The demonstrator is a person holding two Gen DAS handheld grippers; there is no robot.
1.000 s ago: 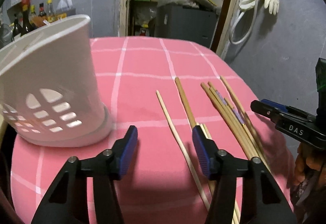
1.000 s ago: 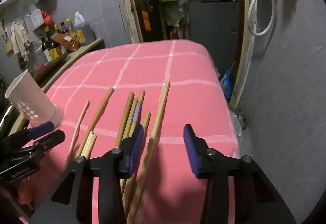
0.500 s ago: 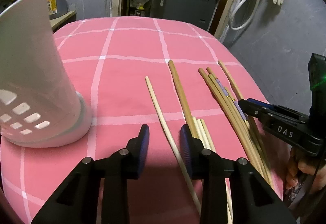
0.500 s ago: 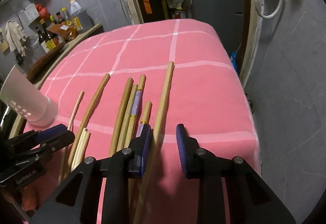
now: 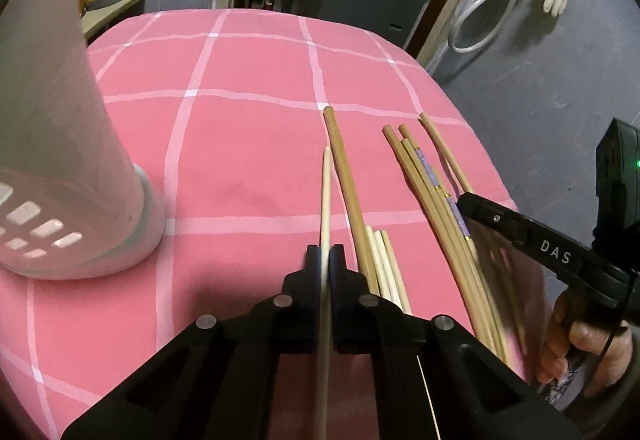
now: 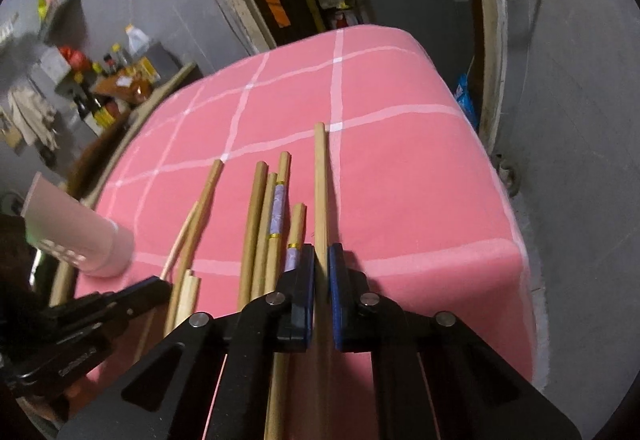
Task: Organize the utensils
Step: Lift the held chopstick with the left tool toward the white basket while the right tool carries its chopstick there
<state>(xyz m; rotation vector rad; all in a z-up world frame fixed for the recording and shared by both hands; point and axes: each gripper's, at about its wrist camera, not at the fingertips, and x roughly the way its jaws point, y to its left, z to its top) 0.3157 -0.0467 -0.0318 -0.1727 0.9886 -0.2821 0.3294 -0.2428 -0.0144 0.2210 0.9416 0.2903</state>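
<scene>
With the left gripper (image 5: 325, 272) pinching the pale chopstick (image 5: 326, 192) and the right gripper (image 6: 321, 280) pinching the outermost chopstick (image 6: 320, 176) near the tabletop's right edge (holder (image 5: 52, 144) at left), either thin stick could pivot or slip when lifted.

One white utensil holder (image 5: 60, 144) stands left of the left claw. About ten wooden chopsticks (image 6: 256, 224) lie ahead of the two claws, though overlap makes the exact count uncertain. Two of them carry purple bands.

Pink white-checked tablecloth (image 5: 248, 144), tan chopsticks (image 6: 256, 224), white holder (image 5: 52, 144)
</scene>
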